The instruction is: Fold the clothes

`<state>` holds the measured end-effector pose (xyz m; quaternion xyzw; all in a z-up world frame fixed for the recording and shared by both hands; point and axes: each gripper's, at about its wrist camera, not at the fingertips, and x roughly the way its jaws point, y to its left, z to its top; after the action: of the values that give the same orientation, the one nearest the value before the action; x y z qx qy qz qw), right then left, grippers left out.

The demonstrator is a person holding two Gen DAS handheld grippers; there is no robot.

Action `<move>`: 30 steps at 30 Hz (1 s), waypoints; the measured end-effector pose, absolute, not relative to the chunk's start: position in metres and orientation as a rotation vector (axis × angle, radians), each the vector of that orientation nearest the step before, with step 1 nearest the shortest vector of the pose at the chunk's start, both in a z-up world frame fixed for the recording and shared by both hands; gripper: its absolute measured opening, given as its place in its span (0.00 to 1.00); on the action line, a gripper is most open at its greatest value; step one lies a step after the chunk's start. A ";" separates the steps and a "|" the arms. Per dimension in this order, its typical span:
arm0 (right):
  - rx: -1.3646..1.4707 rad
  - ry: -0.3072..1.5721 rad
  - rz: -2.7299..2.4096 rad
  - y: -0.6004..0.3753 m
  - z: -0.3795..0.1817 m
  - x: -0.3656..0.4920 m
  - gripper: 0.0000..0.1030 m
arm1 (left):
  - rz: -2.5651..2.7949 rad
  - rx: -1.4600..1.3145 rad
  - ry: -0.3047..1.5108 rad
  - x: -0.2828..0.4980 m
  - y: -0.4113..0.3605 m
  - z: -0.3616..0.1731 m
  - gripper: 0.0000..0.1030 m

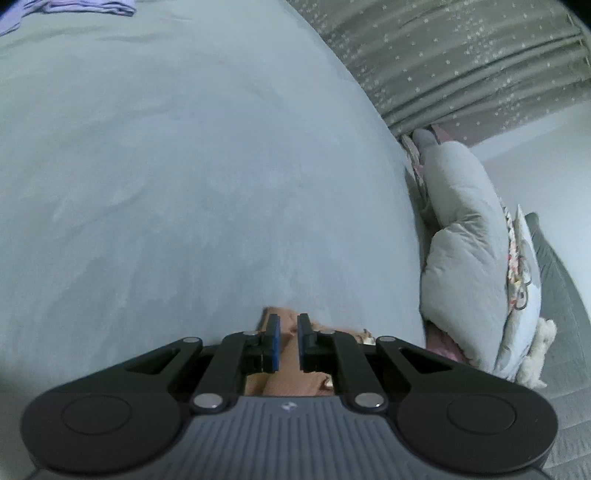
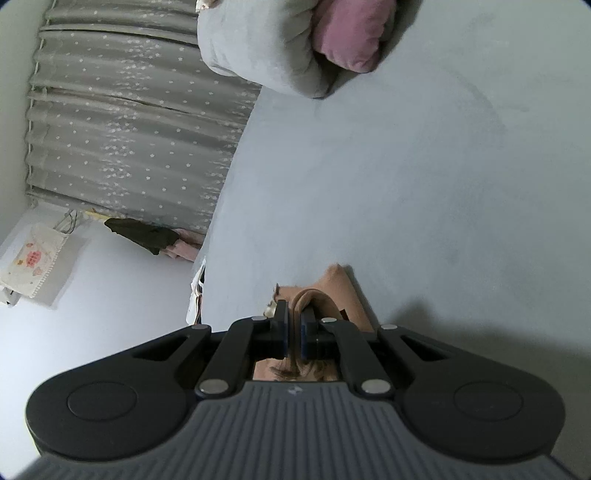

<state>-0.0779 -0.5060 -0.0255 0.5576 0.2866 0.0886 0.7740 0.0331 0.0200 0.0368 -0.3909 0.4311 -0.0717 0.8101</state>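
Your left gripper (image 1: pixel 288 341) sits low at the bottom centre of the left wrist view, pointing out along the pale grey-blue bedspread (image 1: pixel 184 166); its blue-padded fingers (image 1: pixel 274 343) stand a narrow gap apart, with the peach-tan soft fabric garment (image 1: pixel 291 373) lying under and between them, and you cannot tell from this view whether the pads actually pinch it. Your right gripper (image 2: pixel 294 334) is in the same low, forward-pointing pose at the bottom centre of the right wrist view, with its jaws drawn in on a raised fold of the peach-tan garment (image 2: pixel 314 295), which loops up over the fingertips; the rest of the cloth lies on the bedspread (image 2: pixel 406 166) just ahead. A rolled grey quilt (image 2: pixel 266 51) occupies the top centre of that frame, with a pink cushion (image 2: pixel 351 33) tucked beside it. A grey star-printed curtain (image 2: pixel 129 140) fills the upper left. A lilac folded cloth (image 1: pixel 74 9) lies at the upper left of the left wrist view.
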 end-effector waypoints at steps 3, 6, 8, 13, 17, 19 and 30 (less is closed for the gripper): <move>1.219 0.656 0.178 -0.508 -0.032 -0.072 0.08 | -0.253 -0.797 0.920 0.031 0.021 0.034 0.08; 1.182 0.711 0.157 -0.511 -0.032 -0.072 0.21 | -0.308 -0.671 0.943 0.031 0.021 0.034 0.33; 1.050 0.687 0.138 -0.513 -0.015 -0.079 0.57 | -0.304 -0.567 0.912 0.028 0.025 0.038 0.43; 0.623 0.575 0.130 -0.516 0.032 -0.107 0.72 | -0.442 -0.471 0.829 0.015 0.027 0.050 0.69; 0.353 0.565 0.231 -0.502 0.034 -0.115 0.75 | -0.495 -0.354 0.805 0.013 0.009 0.055 0.74; 0.308 0.573 0.246 -0.494 0.028 -0.111 0.75 | -0.502 -0.286 0.812 0.013 -0.003 0.052 0.74; 0.156 0.628 0.339 -0.442 -0.001 -0.080 0.58 | -0.540 -0.016 0.837 0.015 -0.051 0.020 0.19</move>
<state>-0.0798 -0.4425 -0.0010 0.0760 0.3070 0.1656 0.9341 0.0146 -0.0510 0.0197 -0.0079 0.4013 -0.2588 0.8786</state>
